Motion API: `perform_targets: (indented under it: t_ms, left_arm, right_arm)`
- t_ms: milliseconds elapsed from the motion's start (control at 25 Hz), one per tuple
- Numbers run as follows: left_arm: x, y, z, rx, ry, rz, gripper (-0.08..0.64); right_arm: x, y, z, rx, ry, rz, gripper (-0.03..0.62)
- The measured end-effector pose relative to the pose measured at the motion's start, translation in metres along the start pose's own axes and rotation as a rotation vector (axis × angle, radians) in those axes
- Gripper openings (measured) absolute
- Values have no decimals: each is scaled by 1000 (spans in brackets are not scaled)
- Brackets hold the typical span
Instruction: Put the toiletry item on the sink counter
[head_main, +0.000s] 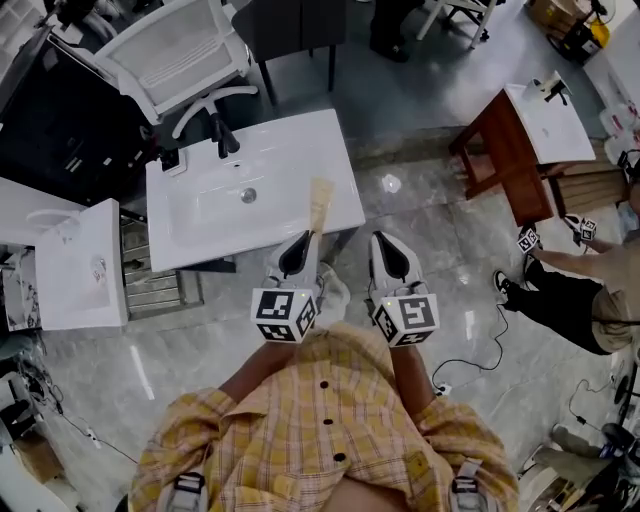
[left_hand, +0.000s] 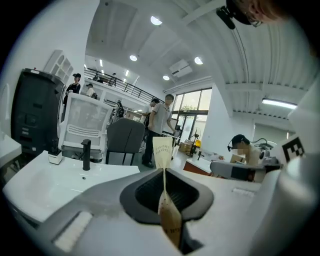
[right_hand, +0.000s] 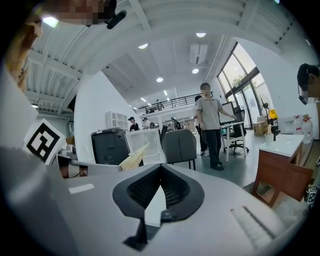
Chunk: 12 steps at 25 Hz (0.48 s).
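Nearest to me, the person in the yellow checked shirt (head_main: 320, 420) is standing with both grippers held out in front, side by side and close together.

The left gripper (head_main: 303, 243) is pinching a flat beige toothbrush packet (head_main: 320, 200) by its lower end. In the left gripper view its jaws (left_hand: 164, 175) are pressing nearly together on the thin packet (left_hand: 162, 150), which is standing edge-on and sticking up past the tips.

The right gripper (head_main: 384, 243) is carrying nothing. In the right gripper view its jaws (right_hand: 160, 170) are meeting at the tips, with only a thin wedge of light showing lower down.

The packet is hanging in the air. From the head view its free end is lying over the front right part of the white sink counter (head_main: 300, 150), and it is not resting on the surface.

Just beyond the grippers, the counter is showing a basin with a drain (head_main: 248, 195) and a black faucet (head_main: 225, 135) at its back edge. A second white sink (head_main: 80, 265) is sitting to the left.

Further off, a white mesh chair (head_main: 180, 50) and a dark chair (head_main: 290, 25) are standing behind the counter. On the right, a brown wooden table (head_main: 505, 150) is carrying another white top. Near it, another person (head_main: 560, 290) is holding grippers.
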<state>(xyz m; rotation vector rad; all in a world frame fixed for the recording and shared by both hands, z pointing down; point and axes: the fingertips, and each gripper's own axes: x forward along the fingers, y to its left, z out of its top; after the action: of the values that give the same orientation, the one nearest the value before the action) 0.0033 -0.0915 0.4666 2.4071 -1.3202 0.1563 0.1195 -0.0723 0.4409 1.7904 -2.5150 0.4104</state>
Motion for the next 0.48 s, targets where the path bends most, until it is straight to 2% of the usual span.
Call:
perform_targets:
  t_ms: [200, 480]
  left_arm:
    - [36, 11, 8, -61, 11, 18, 15]
    - [82, 30, 3, -148, 58, 62, 15]
  right_arm:
    - [25, -18, 11, -22, 22, 11, 2]
    - [54, -45, 6, -18, 76, 17, 2]
